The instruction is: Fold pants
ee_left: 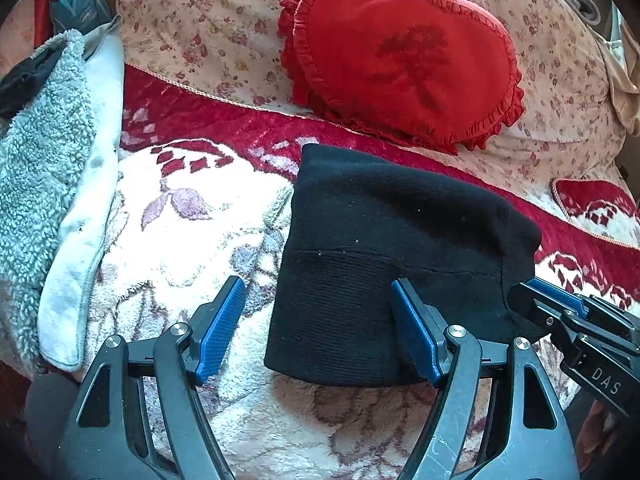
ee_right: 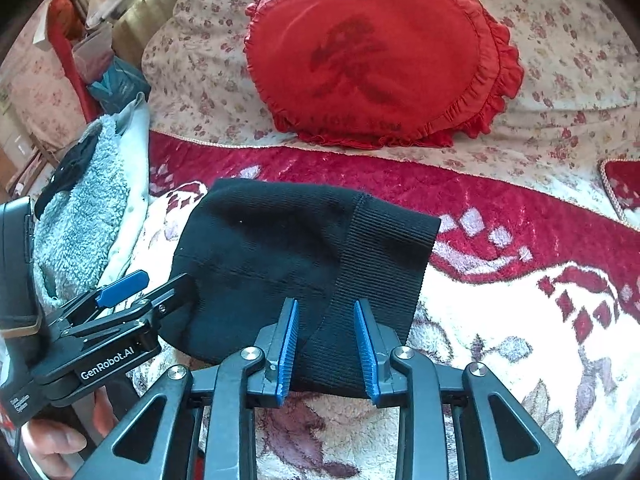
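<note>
The black knit pants lie folded into a compact bundle on the white and red floral blanket; they also show in the right wrist view. My left gripper is open, its right finger resting on the bundle's near edge and its left finger over the blanket. My right gripper is open, its fingers straddling the ribbed near edge of the pants without closing on it. The right gripper also shows at the right in the left wrist view, touching the bundle's right end.
A red heart-shaped ruffled pillow leans on the floral cover behind the pants. A grey fleece garment with white lining lies at the left. A second red cushion sits at the far right. Clutter stands beyond the bed's left edge.
</note>
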Demonstrator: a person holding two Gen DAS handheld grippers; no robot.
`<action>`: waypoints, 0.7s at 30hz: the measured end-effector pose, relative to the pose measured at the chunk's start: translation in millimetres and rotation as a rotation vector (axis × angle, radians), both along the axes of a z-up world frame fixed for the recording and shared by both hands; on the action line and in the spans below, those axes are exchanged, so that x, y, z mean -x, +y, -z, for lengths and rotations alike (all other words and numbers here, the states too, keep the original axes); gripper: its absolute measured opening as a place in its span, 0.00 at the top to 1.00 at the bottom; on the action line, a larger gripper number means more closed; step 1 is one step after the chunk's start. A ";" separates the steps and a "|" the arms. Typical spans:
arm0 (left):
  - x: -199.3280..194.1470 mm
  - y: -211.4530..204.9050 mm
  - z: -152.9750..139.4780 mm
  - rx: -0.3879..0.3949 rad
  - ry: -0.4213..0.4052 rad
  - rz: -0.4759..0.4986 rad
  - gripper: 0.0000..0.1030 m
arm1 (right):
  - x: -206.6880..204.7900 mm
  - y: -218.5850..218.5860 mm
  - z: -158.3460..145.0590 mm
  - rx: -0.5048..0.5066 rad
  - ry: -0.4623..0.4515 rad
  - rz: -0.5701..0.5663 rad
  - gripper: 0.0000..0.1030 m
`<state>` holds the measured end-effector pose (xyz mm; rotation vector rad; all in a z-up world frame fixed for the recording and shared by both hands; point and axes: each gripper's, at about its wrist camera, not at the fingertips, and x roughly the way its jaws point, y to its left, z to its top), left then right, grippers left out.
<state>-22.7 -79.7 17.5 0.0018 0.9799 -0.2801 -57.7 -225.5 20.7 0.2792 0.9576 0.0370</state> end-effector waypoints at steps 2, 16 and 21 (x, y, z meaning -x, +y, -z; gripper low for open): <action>0.9 -0.4 -0.8 0.001 -0.003 0.000 0.27 | -0.8 -0.9 0.6 -0.001 0.001 0.002 0.71; 1.6 -0.3 -1.2 0.000 -0.002 -0.016 0.27 | 0.6 -5.8 -1.7 -0.013 -0.009 0.016 0.62; 2.3 -0.6 -1.7 0.003 0.000 -0.019 0.27 | 0.6 -6.7 -3.1 -0.016 -0.016 0.018 0.62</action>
